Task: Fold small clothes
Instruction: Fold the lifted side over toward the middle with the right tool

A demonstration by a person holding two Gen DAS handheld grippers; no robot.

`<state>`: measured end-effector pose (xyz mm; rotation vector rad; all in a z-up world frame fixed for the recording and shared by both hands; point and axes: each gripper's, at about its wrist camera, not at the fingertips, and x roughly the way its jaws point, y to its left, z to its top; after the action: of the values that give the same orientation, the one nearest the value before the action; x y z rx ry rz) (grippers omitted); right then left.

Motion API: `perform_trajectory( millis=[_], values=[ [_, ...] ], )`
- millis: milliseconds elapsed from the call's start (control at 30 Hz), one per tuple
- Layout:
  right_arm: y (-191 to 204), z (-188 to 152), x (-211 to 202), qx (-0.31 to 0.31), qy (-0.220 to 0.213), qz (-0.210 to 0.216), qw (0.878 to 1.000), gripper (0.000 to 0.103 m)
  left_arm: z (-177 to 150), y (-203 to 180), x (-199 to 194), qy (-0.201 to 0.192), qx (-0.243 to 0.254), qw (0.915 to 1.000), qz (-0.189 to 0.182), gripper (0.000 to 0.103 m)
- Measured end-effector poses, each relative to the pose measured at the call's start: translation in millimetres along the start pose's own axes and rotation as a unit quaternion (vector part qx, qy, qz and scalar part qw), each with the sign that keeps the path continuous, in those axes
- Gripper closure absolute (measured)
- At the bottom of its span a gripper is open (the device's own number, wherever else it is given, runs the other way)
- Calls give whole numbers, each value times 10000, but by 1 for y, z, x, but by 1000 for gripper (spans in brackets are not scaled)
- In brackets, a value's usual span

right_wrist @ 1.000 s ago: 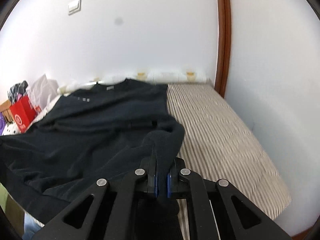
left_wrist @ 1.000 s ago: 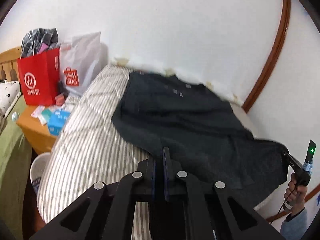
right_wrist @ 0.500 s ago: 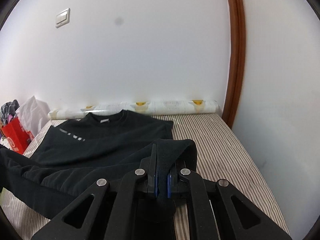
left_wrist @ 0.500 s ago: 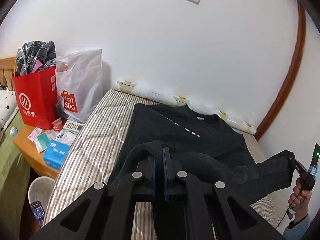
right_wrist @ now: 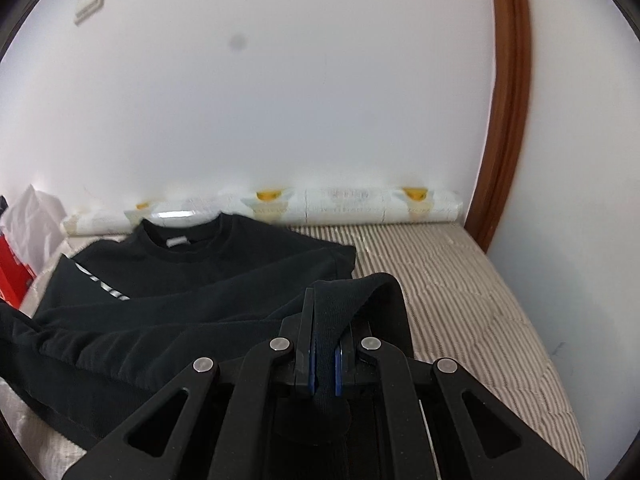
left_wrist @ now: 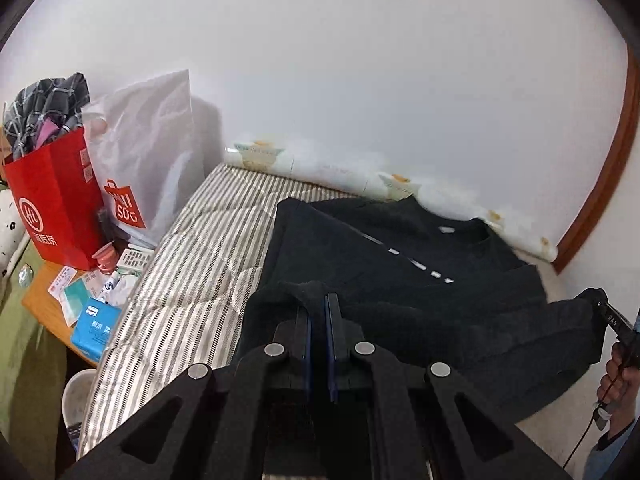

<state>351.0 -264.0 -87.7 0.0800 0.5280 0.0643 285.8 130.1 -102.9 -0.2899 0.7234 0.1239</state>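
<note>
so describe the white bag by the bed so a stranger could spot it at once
Start at the striped mattress against the white wall, then look off its left end to the cluttered wooden side table. Two bags stand there side by side; the white plastic bag is the one nearer the mattress, crinkled, with a red logo, unlike the stiff red paper bag beside it.

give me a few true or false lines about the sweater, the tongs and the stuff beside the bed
1. Both tongs pinch the black sweater: left tongs, right tongs. True.
2. The sweater's collar points toward the wall. True.
3. The bed has a plain blue cover. False: it is striped grey and white.
4. The red bag lies on the sweater. False: it stands beside the bed, next to a white bag.
</note>
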Motion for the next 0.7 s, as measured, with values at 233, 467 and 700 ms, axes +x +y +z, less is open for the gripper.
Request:
perform_trajectory(
  millis=[233, 467, 700],
  values=[
    [5, -10, 44, -22, 392, -162, 9991, 96, -2, 1, 32, 277, 41, 9995, 137, 96],
    [3, -17, 47, 57, 618, -243, 9978, 88, -7, 3, 35, 359, -22, 9992, 165, 94],
    [-10, -29, 9, 55, 681, -185, 9975, 55, -15, 2, 14, 528, 111, 9985, 39, 79]
  ],
)
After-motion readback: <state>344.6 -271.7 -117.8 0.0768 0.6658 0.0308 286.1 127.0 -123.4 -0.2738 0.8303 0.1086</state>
